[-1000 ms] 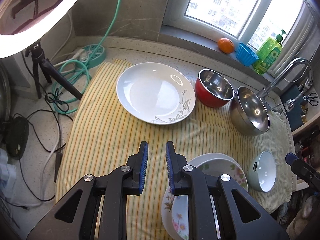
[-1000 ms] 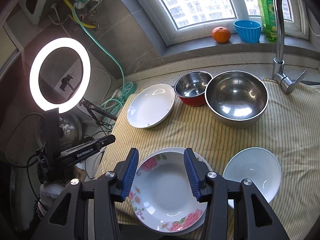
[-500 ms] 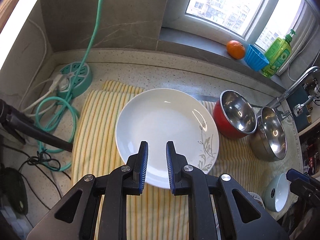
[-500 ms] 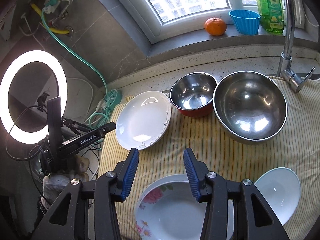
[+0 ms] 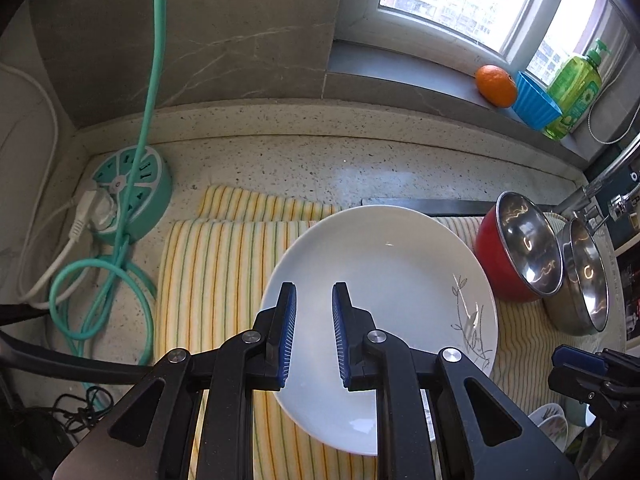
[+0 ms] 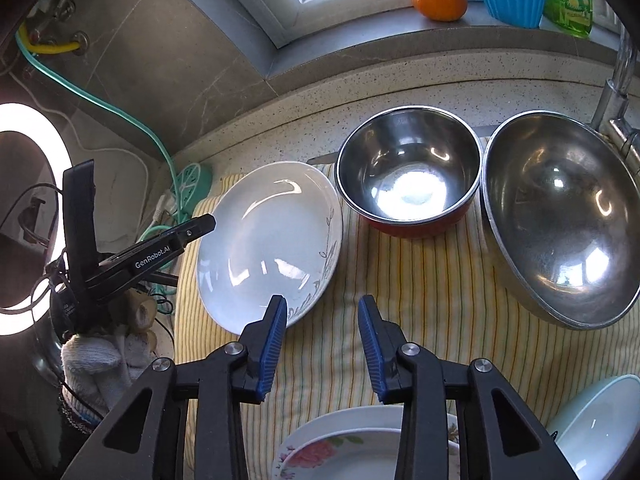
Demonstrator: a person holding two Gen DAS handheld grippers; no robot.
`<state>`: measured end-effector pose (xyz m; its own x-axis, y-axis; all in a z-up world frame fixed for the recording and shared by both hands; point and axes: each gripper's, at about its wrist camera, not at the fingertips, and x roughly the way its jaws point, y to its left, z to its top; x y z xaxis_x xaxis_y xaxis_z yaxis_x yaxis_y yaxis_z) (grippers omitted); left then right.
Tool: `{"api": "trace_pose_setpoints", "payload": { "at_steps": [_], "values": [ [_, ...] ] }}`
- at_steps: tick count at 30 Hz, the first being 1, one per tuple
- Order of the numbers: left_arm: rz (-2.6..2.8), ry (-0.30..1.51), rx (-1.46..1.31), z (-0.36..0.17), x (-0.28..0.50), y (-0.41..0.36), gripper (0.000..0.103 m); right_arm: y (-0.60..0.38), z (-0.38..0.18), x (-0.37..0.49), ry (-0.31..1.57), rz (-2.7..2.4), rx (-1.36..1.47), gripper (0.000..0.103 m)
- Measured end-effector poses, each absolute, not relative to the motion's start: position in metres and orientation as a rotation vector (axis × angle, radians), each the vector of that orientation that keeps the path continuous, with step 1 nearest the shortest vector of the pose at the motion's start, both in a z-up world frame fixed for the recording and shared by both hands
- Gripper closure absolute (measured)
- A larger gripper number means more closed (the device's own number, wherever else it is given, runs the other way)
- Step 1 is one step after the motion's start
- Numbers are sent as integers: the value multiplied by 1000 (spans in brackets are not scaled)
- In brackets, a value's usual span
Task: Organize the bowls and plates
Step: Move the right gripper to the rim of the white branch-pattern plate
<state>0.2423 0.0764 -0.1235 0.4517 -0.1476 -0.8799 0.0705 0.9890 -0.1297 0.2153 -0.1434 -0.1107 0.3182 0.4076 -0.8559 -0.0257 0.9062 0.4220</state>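
We have the left gripper (image 5: 314,334) over the white plate (image 5: 384,264) on the striped cloth (image 5: 216,264), jaws narrowly apart, empty. Right gripper (image 6: 322,344) has just been closing, nothing between its pads. Risk: that narrow gap could ride over the glossy rim and shove the plate into the red bowl (image 5: 520,248)

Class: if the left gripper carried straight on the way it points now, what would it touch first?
Most likely the white plate: the left gripper points down at its near half, nothing between. Exact contact depth is unclear.
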Motion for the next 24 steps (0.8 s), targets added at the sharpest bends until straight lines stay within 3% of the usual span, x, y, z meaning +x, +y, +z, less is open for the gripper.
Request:
{"api": "trace_pose_setpoints", "payload": {
  "at_steps": [24],
  "values": [
    [-185, 1142, -80, -142, 271, 96, 88, -116, -146, 241, 1294, 195, 301, 80]
  ]
}}
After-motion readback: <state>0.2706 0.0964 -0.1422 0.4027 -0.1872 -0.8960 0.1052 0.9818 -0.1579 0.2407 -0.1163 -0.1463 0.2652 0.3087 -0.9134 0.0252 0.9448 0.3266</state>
